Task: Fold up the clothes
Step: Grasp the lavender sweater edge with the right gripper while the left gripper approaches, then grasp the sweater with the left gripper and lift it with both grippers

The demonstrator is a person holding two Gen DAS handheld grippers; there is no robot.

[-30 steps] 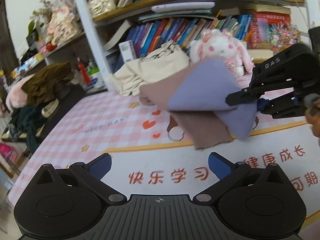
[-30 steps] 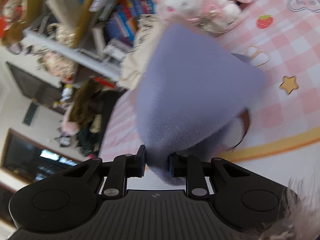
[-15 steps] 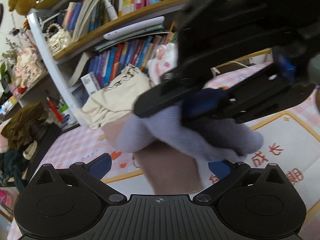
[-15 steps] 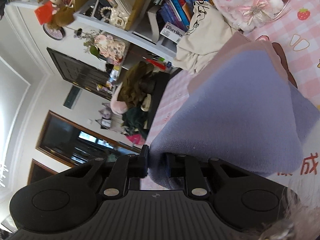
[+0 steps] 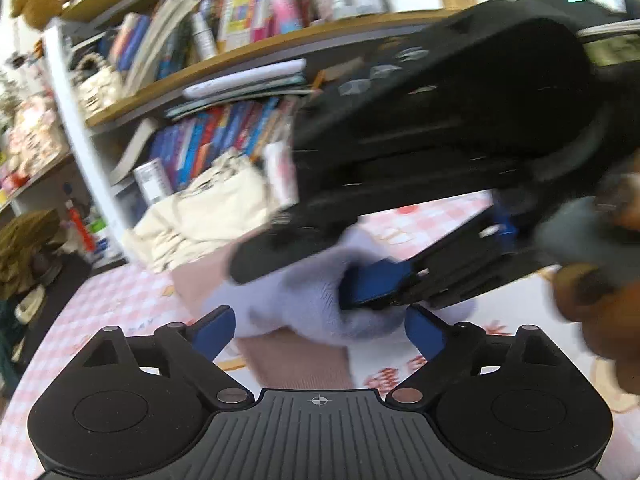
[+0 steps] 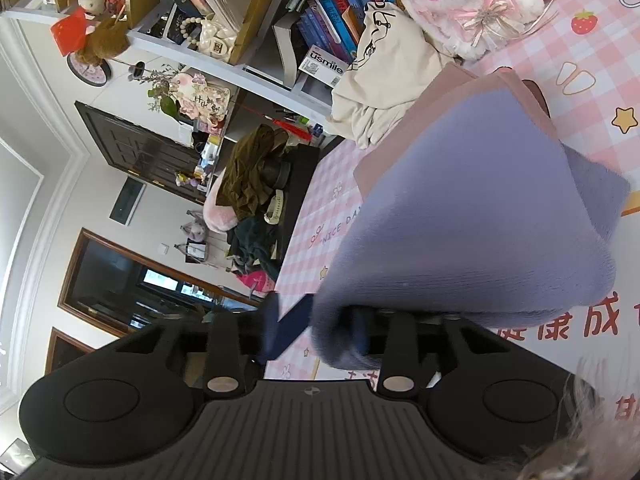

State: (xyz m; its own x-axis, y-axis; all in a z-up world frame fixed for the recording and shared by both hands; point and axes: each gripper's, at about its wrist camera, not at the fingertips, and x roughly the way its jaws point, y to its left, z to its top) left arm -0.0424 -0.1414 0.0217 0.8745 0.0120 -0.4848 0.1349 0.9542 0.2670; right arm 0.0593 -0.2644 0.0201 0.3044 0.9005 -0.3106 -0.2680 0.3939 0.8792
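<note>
While the pink checked table [image 6: 592, 64] is filling the right of the right-wrist frame, the lilac-and-mauve garment [image 6: 480, 216] is hanging mid-frame, half lifted off it; the right gripper [image 6: 320, 332] is pinching its lilac edge; the left gripper [image 5: 318, 326] is waiting spread at lower centre, just under the cloth; I judge a fold underway, needing that edge laid flat.

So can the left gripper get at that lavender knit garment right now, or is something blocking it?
Probably yes. The left gripper is open, its blue fingertips straddling the lavender knit garment just ahead. The right gripper, pinching that cloth, crowds in from above, so a collision looks possible.
</note>
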